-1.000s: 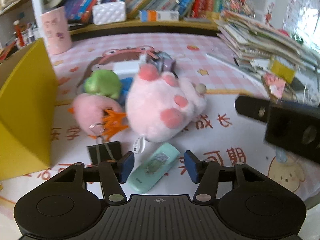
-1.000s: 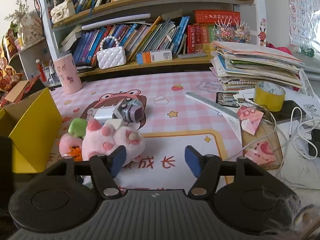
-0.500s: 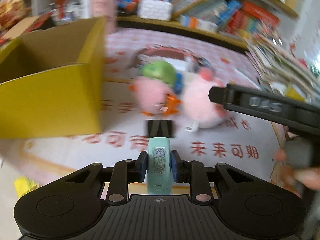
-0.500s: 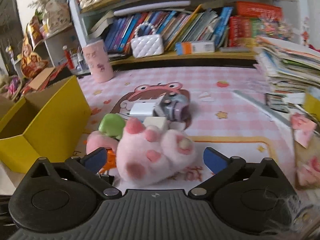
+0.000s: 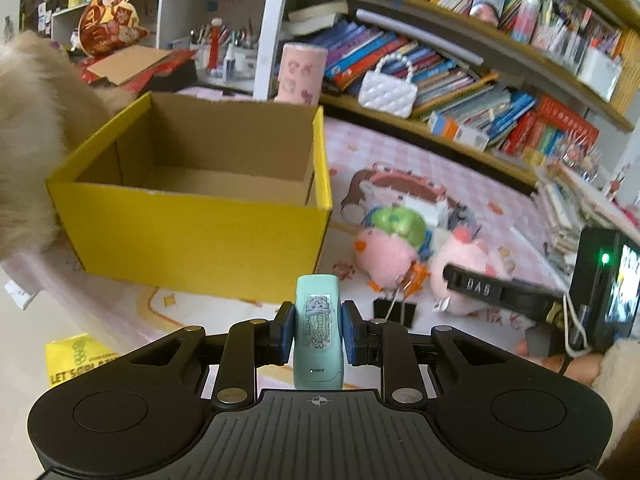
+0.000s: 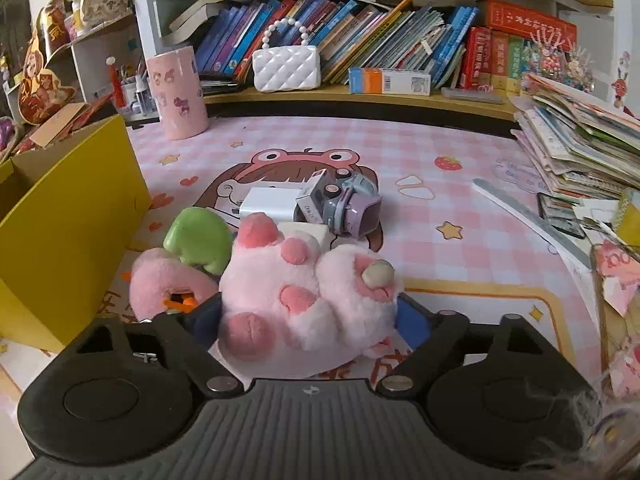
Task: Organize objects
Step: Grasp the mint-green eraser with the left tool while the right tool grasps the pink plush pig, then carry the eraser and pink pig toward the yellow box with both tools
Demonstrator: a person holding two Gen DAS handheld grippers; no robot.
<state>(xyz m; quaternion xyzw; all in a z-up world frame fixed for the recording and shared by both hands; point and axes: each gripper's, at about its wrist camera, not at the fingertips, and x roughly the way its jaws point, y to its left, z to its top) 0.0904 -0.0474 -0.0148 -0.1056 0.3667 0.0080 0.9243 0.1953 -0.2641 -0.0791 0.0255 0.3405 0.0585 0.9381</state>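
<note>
Mint case (image 5: 318,332): clamped upright between the blue pads (image 5: 286,330) of the left gripper (image 5: 318,330), lifted off the mat, jellyfish sticker facing the camera; the yellow box lies beyond it.
Left gripper: clenched on the mint case, pads pressing both of its long sides.
Right gripper (image 6: 308,316): jaws set wide around the pink paw plush (image 6: 304,296) and just now narrowing; blue pads (image 6: 412,320) sit at the plush's flanks, but whether they press into the fur cannot be told.
Pink paw plush: resting on the mat, toe pads up, touching a round pink plush (image 6: 160,284) with a green top (image 6: 198,236) on its left.
Behind the plushes: white charger block (image 6: 272,202), small white box and lilac toy camera (image 6: 352,208), bunched together on the frog-hat cartoon print.
Black binder clip (image 5: 394,312): on the mat just in front of the round plush.
Yellow box (image 5: 192,216): open cardboard carton, inside bare, standing on the left part of the mat.
Surface: pink checked desk mat (image 6: 460,168) with stars, a strawberry and red characters.
Room: wooden shelf of slanting books (image 6: 360,48) at the back, white quilted purse (image 6: 286,68) with bead handle, pink cup (image 6: 176,94); paper stack (image 6: 580,144) slumped at right.
</note>
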